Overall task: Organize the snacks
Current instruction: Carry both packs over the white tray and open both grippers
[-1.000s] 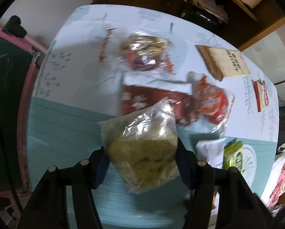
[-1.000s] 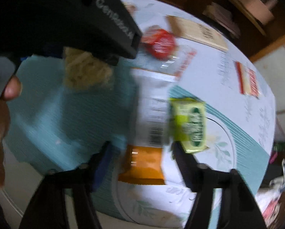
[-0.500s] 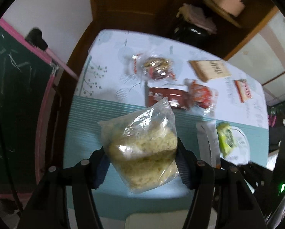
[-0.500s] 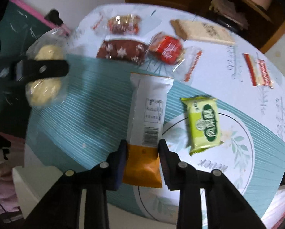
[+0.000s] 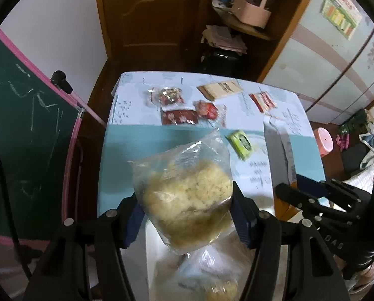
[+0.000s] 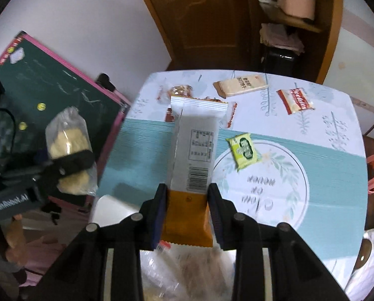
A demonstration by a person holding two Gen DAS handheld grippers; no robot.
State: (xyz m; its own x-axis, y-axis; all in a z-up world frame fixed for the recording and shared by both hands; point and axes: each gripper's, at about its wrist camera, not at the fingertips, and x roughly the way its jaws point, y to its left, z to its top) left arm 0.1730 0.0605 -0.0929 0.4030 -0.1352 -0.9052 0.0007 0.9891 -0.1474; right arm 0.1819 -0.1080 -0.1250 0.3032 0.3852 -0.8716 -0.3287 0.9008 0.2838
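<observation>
Orange-ended packet (image 6: 194,150) newly clamped, lifted off table (image 6: 312,180).

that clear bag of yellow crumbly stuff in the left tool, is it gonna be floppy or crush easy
Probably floppy: the clear bag bulges between the left tool's pads and its loose top wrinkles. Its contents look like crumbly clumps, so a hard squeeze would likely break them. The thin glossy plastic may be slippery, though it seems to sit steady in the grip now.

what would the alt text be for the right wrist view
The right gripper is shut on the orange end of a long white snack pack, held above a teal and white table. A green packet and other snacks lie on the table, and at left the left gripper holds a clear bag of pale yellow food.
</observation>
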